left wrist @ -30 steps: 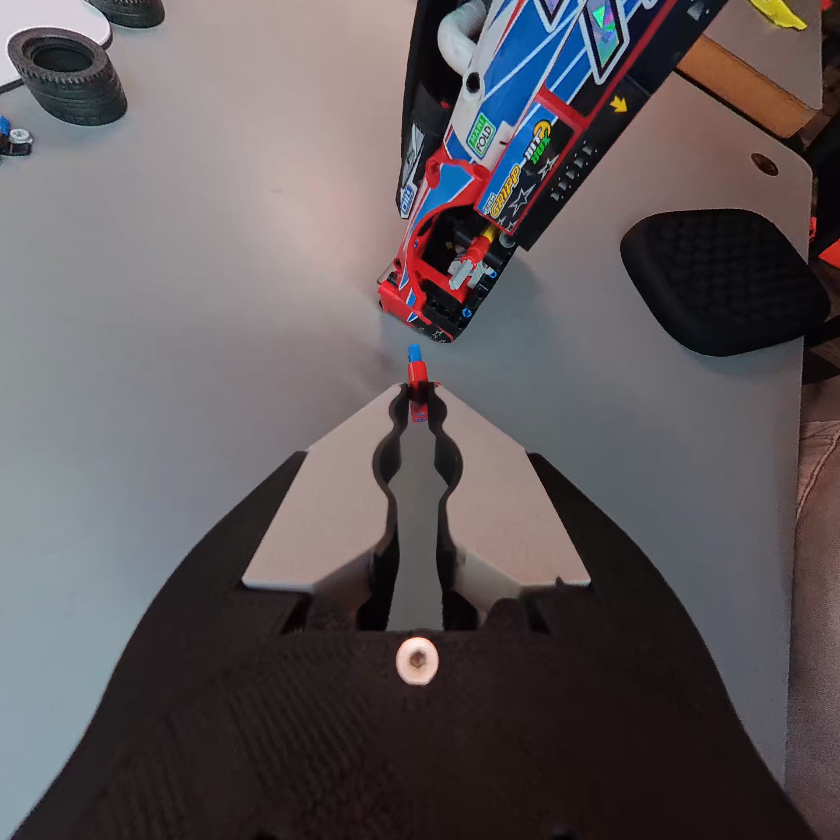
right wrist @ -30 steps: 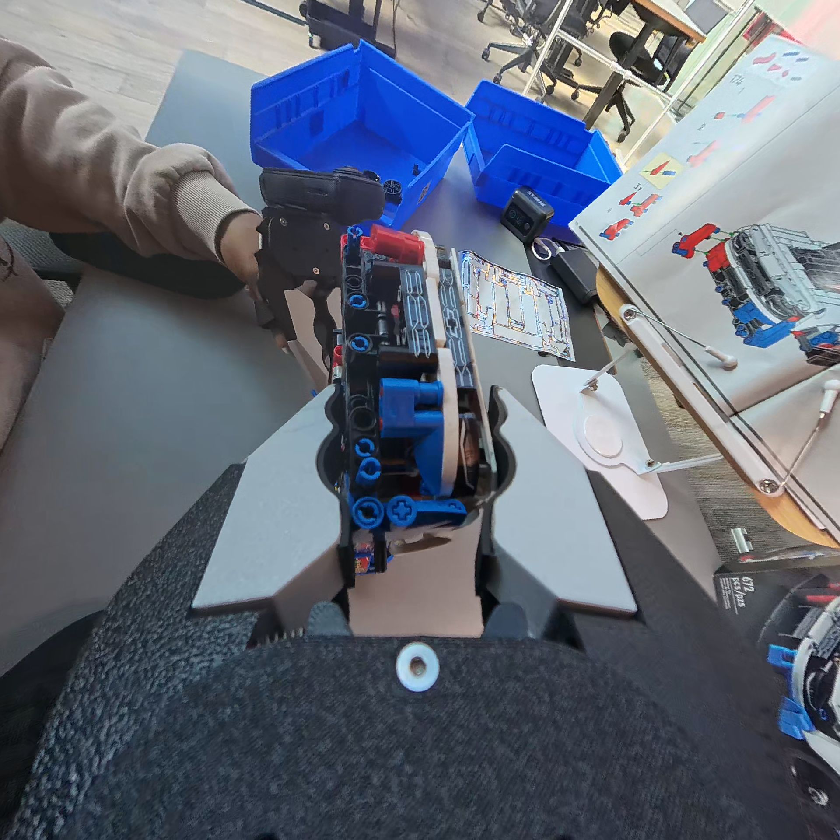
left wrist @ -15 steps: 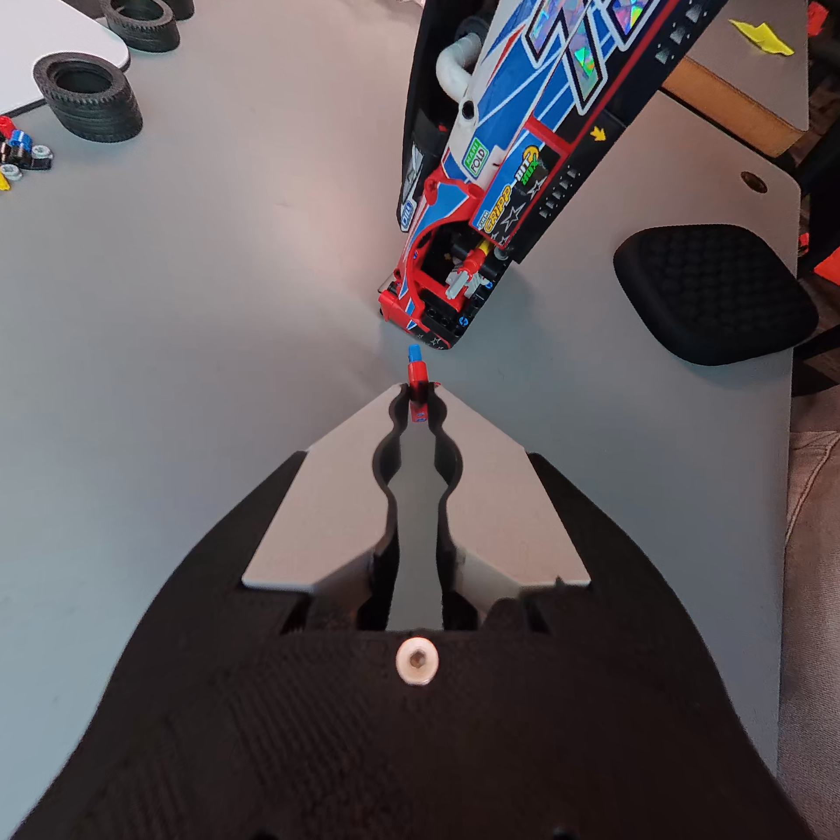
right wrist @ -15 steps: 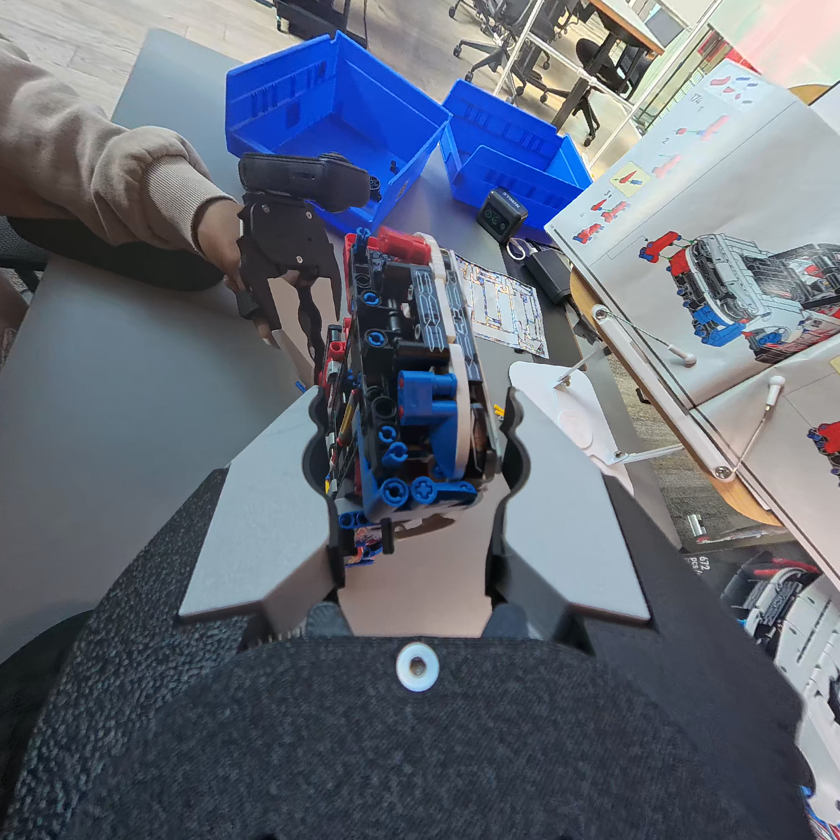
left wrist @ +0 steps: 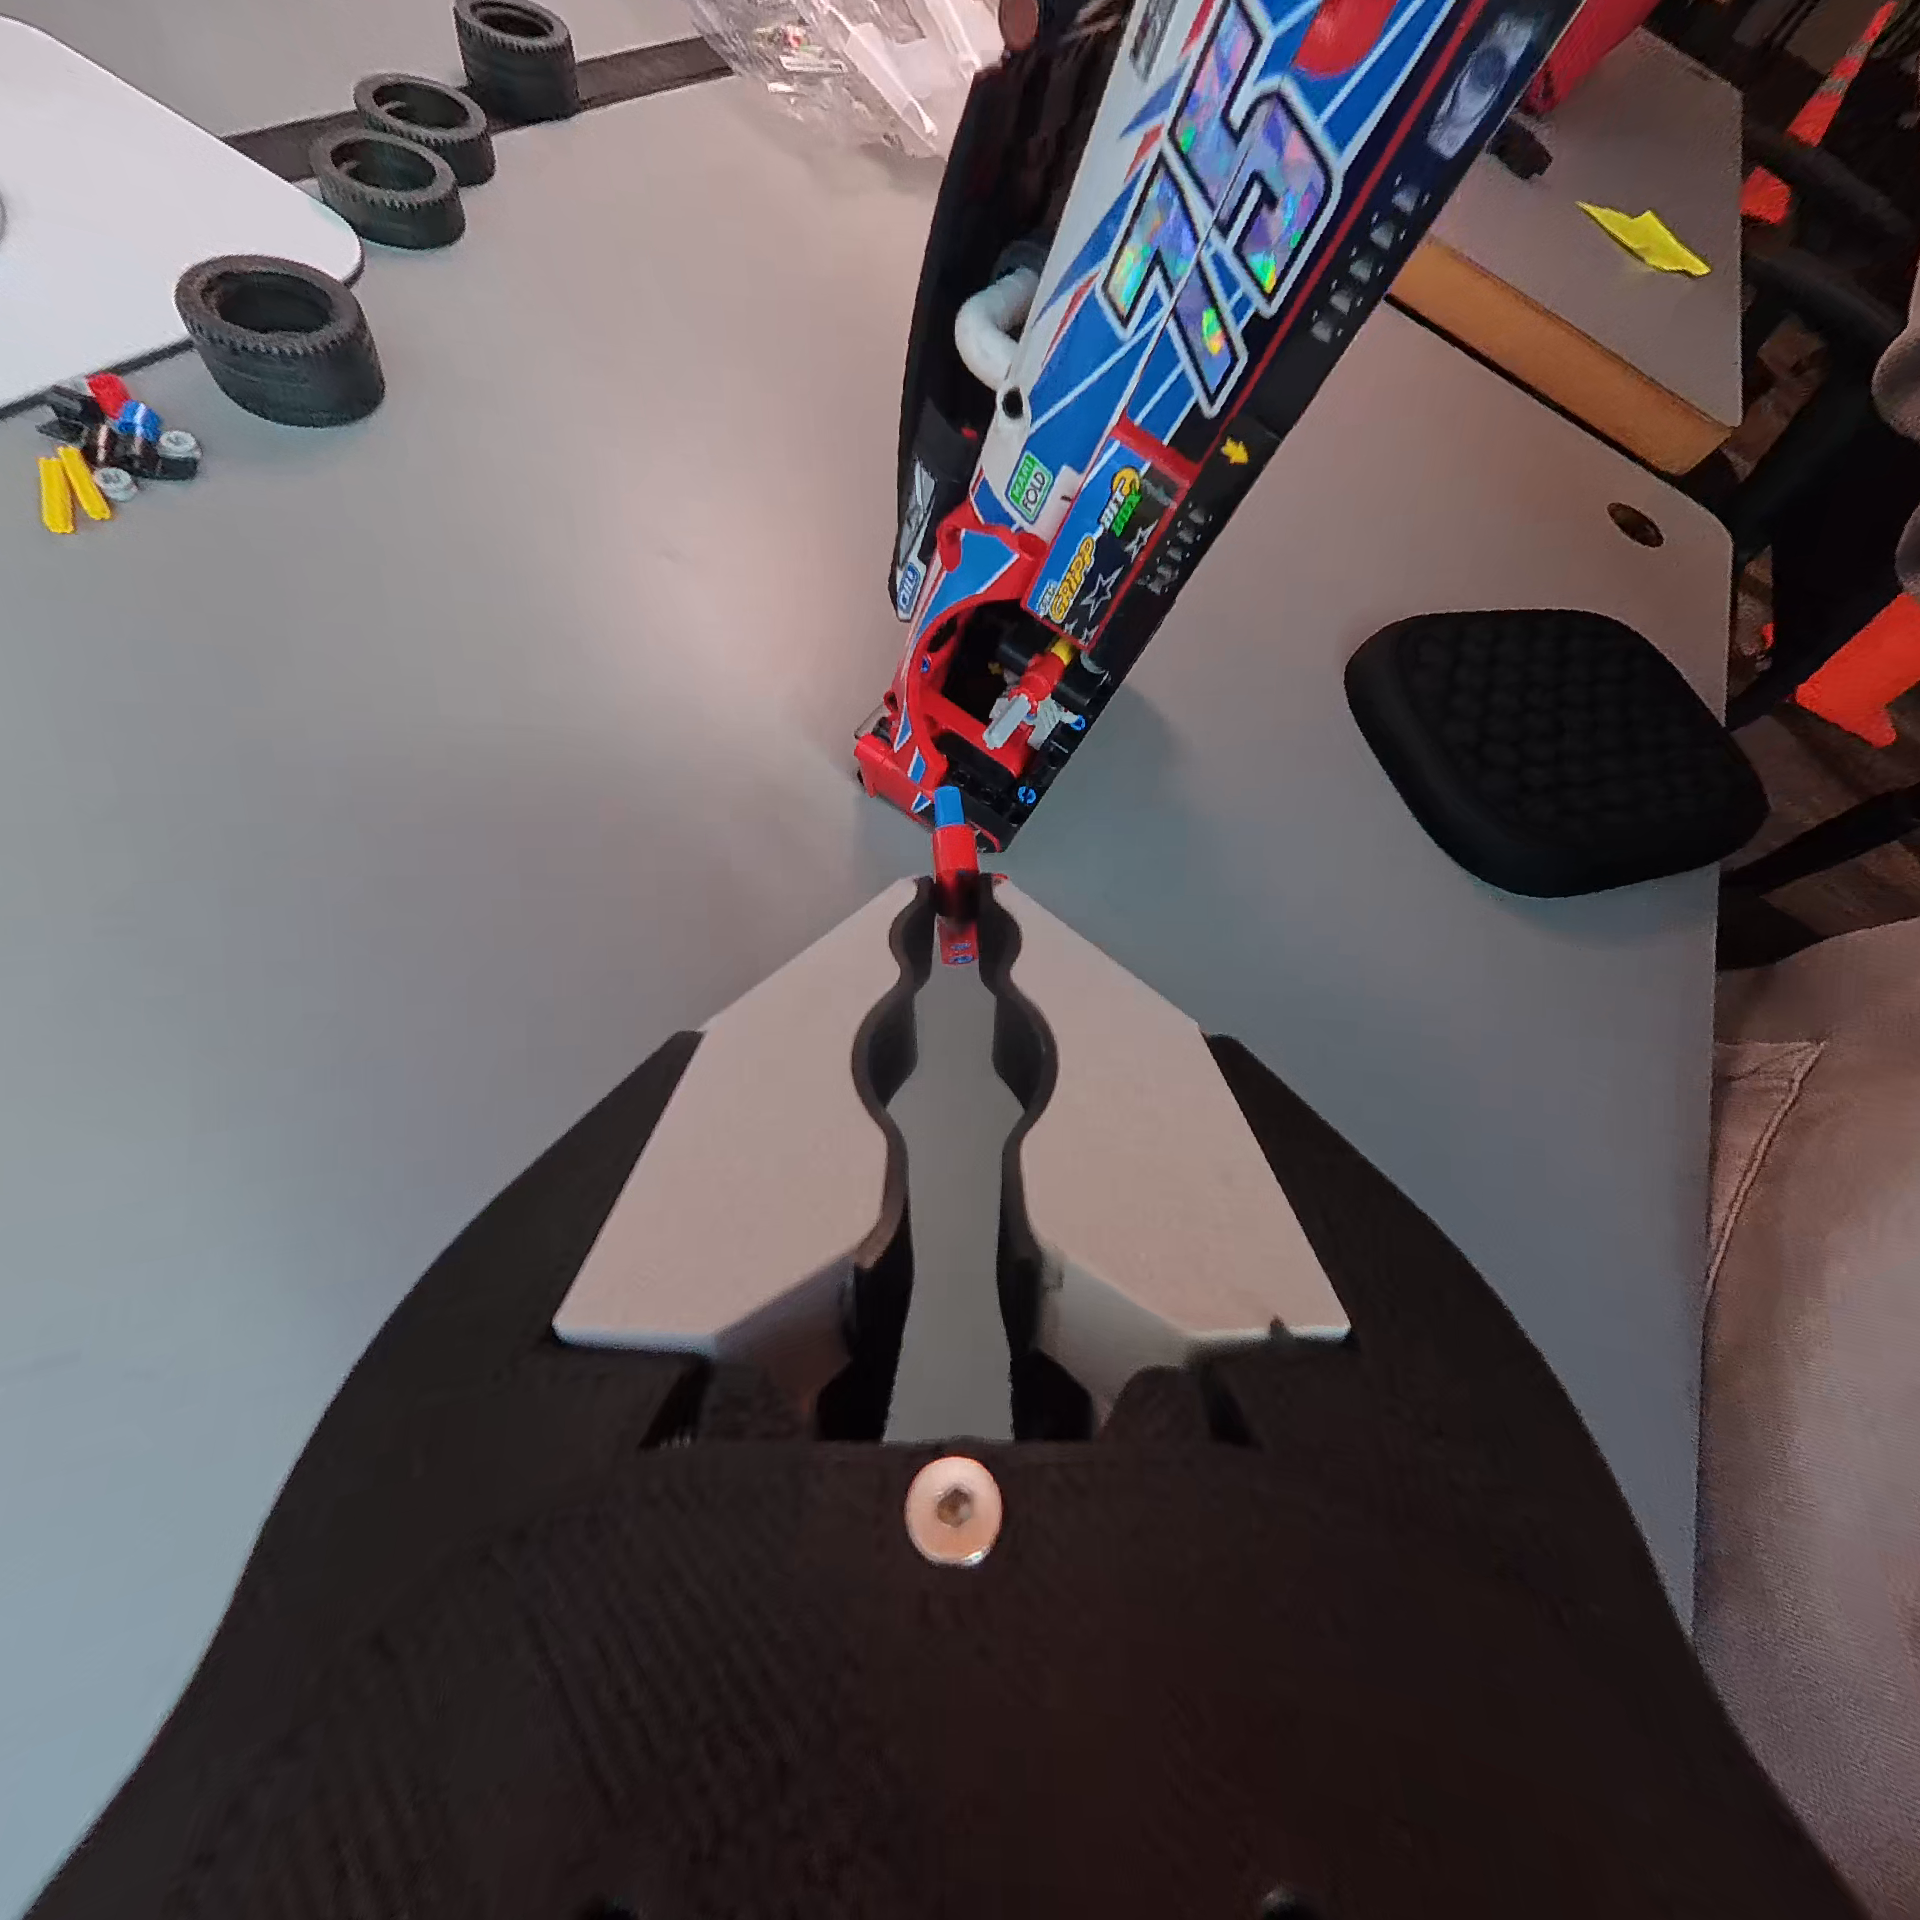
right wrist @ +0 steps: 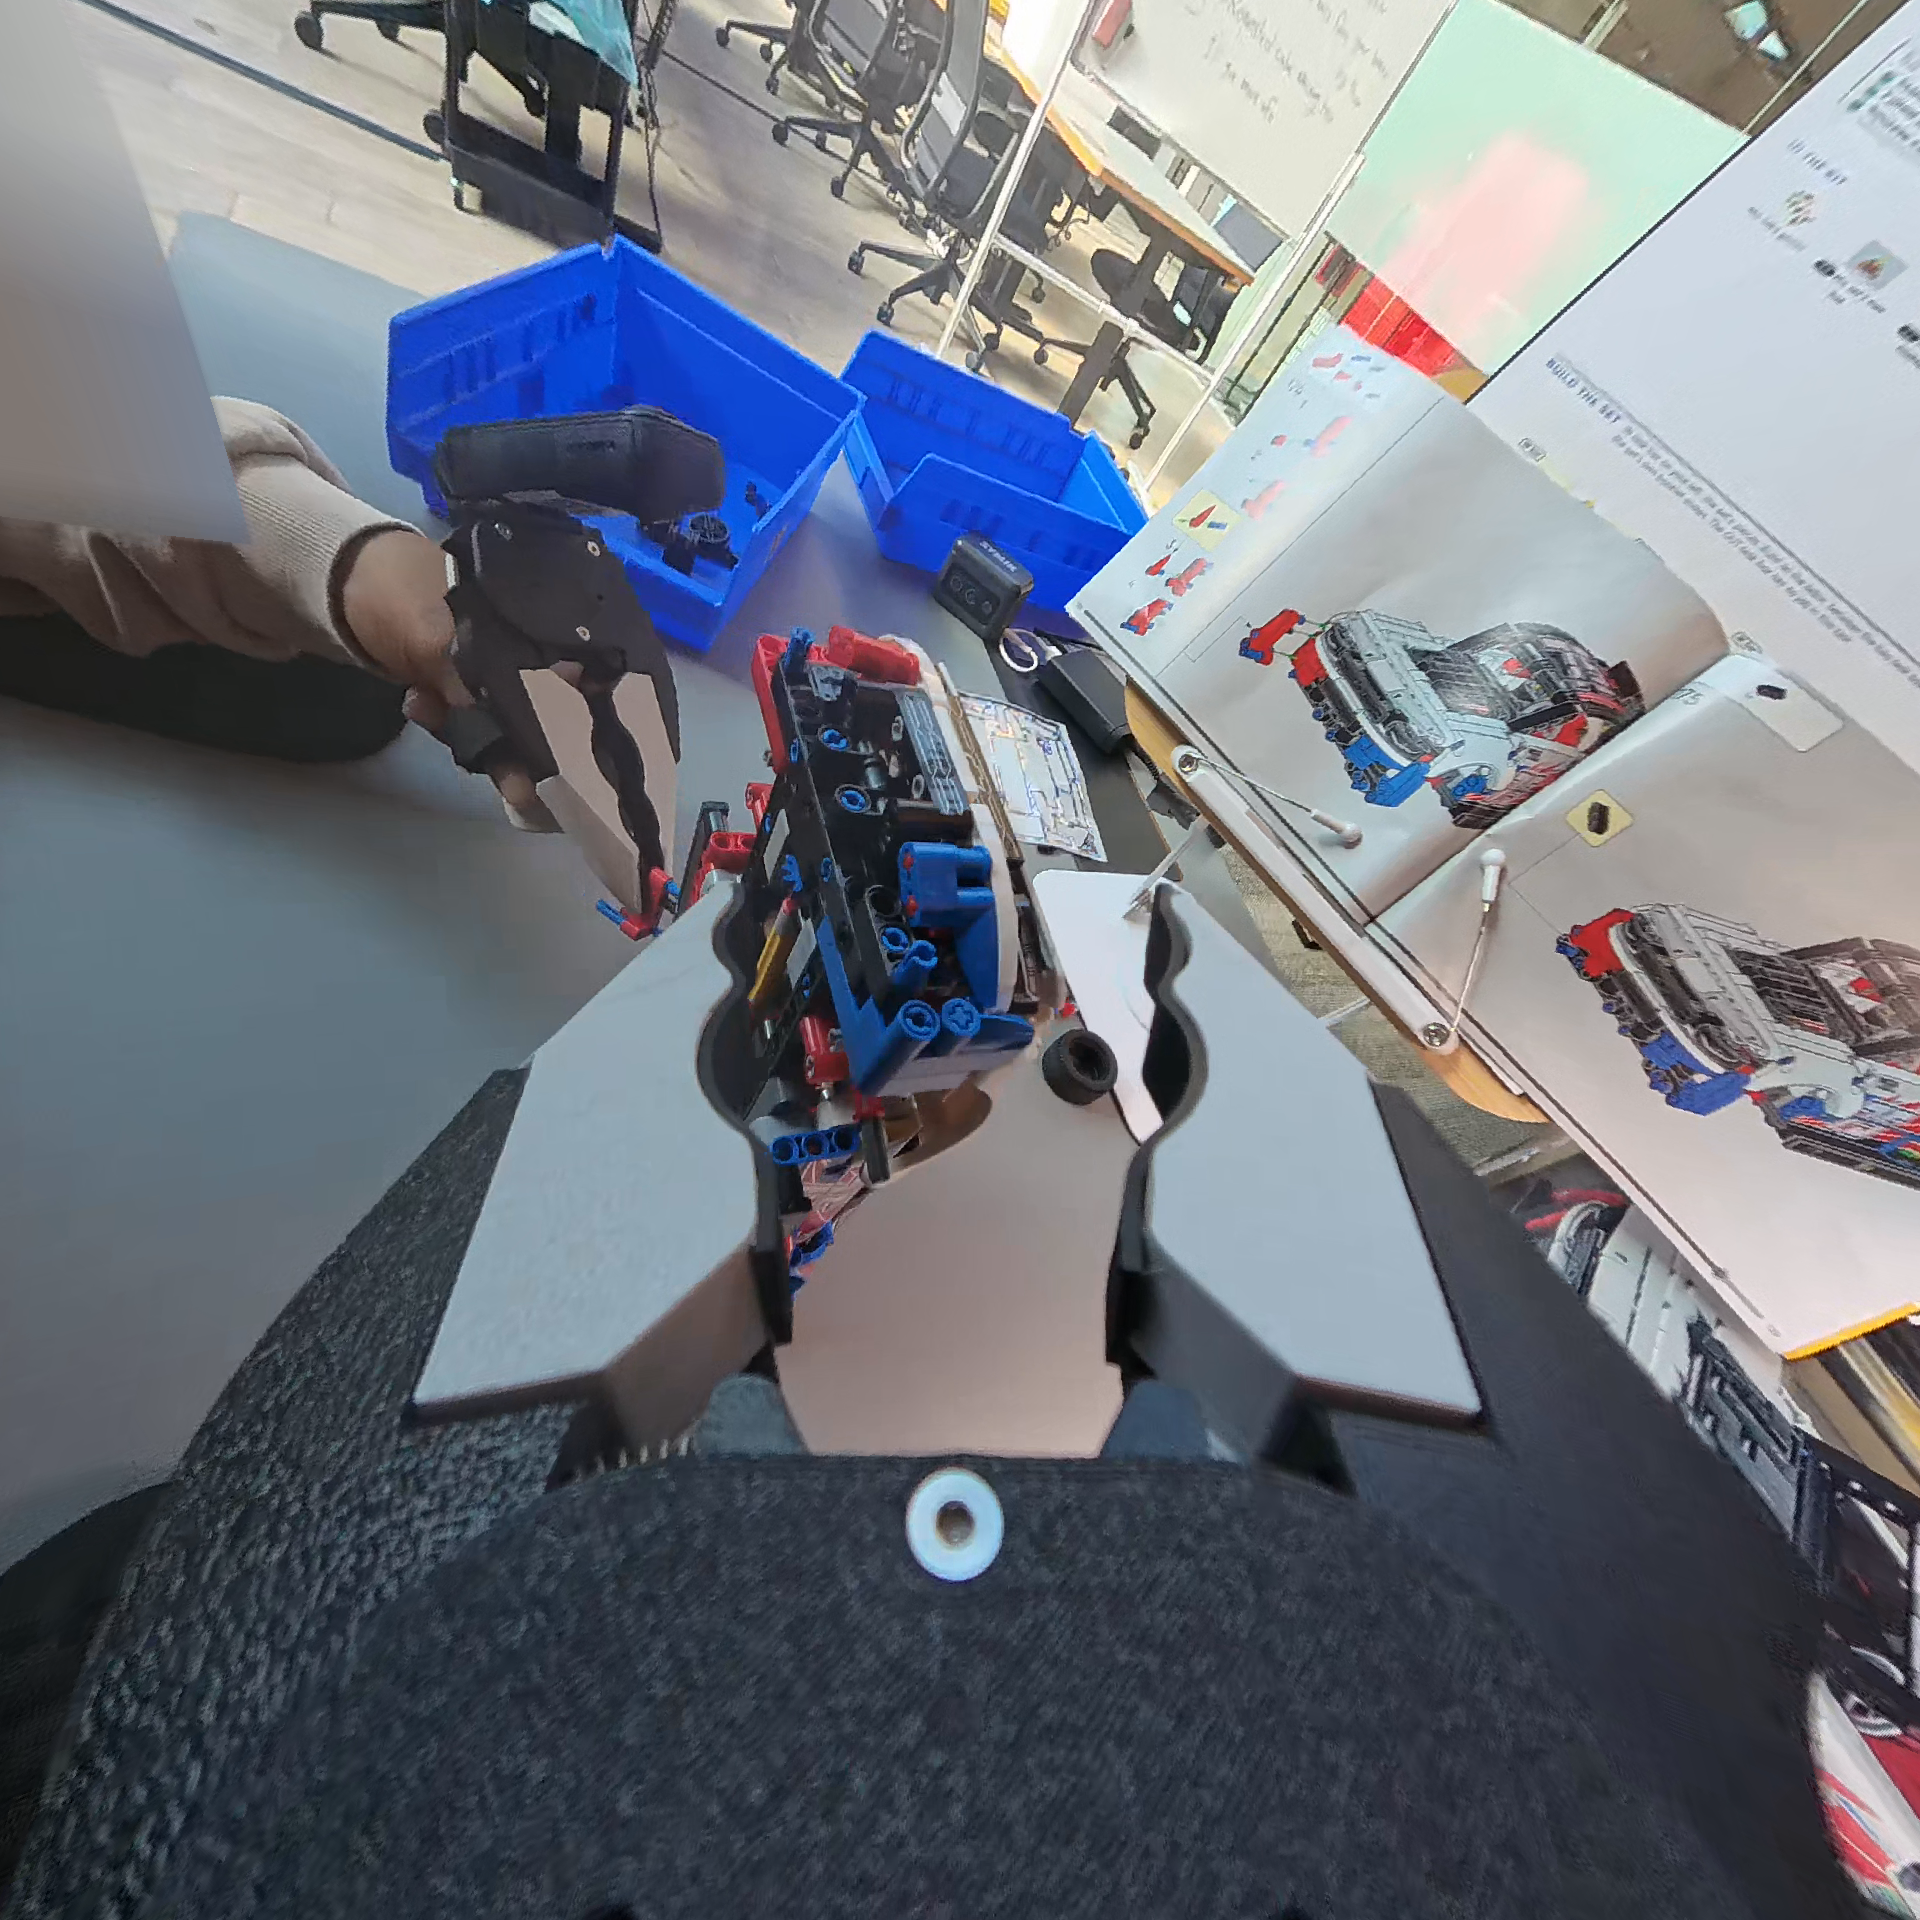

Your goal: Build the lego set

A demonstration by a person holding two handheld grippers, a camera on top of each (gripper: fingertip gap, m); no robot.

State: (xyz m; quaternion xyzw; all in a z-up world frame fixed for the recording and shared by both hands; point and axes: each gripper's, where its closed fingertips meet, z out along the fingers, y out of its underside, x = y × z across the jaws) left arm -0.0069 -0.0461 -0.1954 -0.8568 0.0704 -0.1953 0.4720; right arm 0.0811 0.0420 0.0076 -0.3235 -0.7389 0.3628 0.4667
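Left gripper [left wrist: 956, 896] pinches a small red piece with a blue pin [left wrist: 952, 858] right at its fingertips, jaws drawn narrow around it. The pin's blue tip sits just at the red lower corner of the Lego car [left wrist: 1122, 416], which stands tilted on its end on the grey table [left wrist: 520, 727], sticker-covered side facing this camera. Off to the left, 4 black tyres [left wrist: 278, 343] lie near a little heap of loose red, blue and yellow parts [left wrist: 109, 457]. A black textured pad [left wrist: 1548, 748] lies on the table's right side.

From the right wrist view, the right gripper [right wrist: 951, 935] is spread wide: its left finger [right wrist: 644, 1122] lies against the car's underside [right wrist: 883, 883], while the right finger stands clear of it. Beyond the car, 2 blue bins [right wrist: 623, 416] stand at the far edge, and an open instruction booklet [right wrist: 1507, 727] leans on a stand to the right.
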